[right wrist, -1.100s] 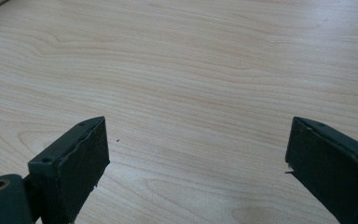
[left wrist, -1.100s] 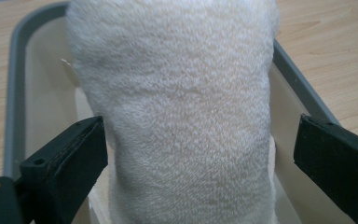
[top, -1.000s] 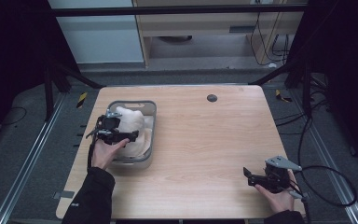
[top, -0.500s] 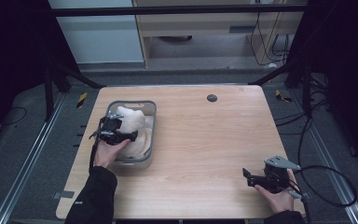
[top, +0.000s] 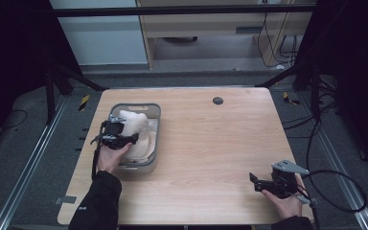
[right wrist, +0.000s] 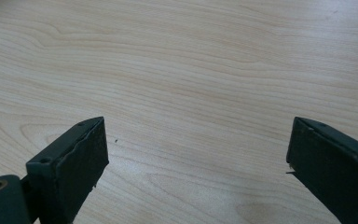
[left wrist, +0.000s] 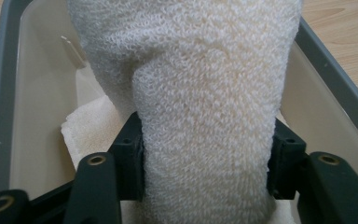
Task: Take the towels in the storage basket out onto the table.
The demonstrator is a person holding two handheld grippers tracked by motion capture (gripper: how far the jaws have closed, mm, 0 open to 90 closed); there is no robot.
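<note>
A: Where did the high view sit?

B: Above the person's edge of the worktop (top: 211, 143), facing forward and down, far enough off to take in the whole top and the floor around it.

A: And the left gripper view?

B: It rode low behind its own jaws, looking along them into the grey bin (left wrist: 2, 70), very close to the cream towel (left wrist: 205, 116). The high view shared that bin (top: 154, 143) and towel (top: 136, 125), at the worktop's left side.

A: The right gripper view?

B: It looked down along its jaws, close to bare wood (right wrist: 191, 70), well apart from the bin; the high view shared that stretch.
</note>
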